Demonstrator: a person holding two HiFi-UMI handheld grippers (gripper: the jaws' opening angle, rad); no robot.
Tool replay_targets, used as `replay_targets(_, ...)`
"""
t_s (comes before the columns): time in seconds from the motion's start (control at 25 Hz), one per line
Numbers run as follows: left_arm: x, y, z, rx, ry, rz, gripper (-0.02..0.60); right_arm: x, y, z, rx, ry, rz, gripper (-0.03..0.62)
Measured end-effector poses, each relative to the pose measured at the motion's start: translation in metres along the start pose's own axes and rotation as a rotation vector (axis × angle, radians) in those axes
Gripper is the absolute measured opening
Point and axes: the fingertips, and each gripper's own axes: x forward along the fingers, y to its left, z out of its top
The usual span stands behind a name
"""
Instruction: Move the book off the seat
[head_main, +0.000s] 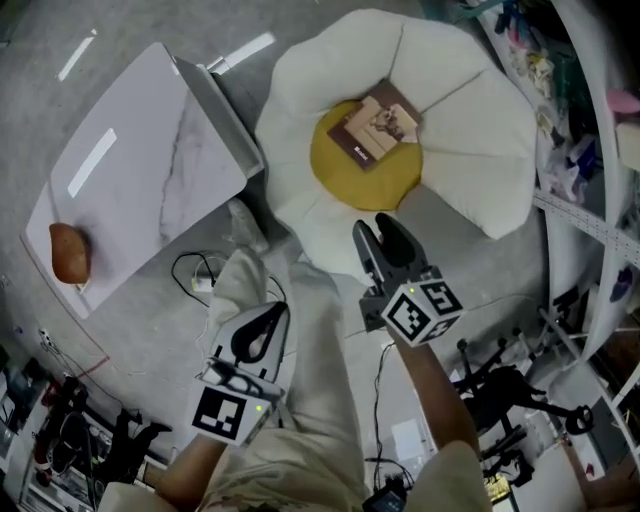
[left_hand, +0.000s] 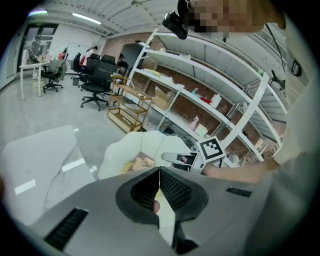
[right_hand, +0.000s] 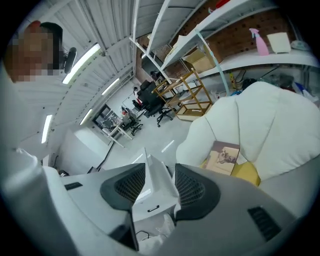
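The book (head_main: 378, 128) is seen lying on the yellow cushion (head_main: 345, 170) in the middle of the white flower-shaped seat (head_main: 470, 150). It is not yet touched. The right hand-held gripper (head_main: 380, 230) is held near the seat's edge, with its jaws spread and nothing between them. The left hand-held gripper (head_main: 272, 312) is seen nearer the person, its jaws pressed together and empty. The reaching step seems to be in hand. Next, the spread jaws would need to be put around the book's edge and closed. Then the book could be lifted away, maybe onto the white worktop (head_main: 150, 170).
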Motion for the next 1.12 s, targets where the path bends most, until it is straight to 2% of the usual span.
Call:
replay_targets(0.4, 0.068, 0.022, -0.030, 0.062, 0.002, 0.023, 0.012, 0.049, -0.099, -0.032, 0.114, -0.026, -0.087, 0.199)
replay_targets(0.64, 0.101, 0.039, -0.042, 0.032, 0.018, 0.054, 0.012, 0.083, -0.151, -0.054, 0.160, -0.025, -0.119, 0.199)
replay_targets(0.92, 0.136, 0.044, -0.063, 0.038, 0.045, 0.025, 0.012, 0.120, -0.223, -0.085, 0.166, 0.017, -0.179, 0.220)
replay_targets(1.12, 0.153, 0.046, -0.079, 0.021, 0.076, 0.022, 0.012, 0.146, -0.271, -0.094, 0.221, 0.016, -0.196, 0.240)
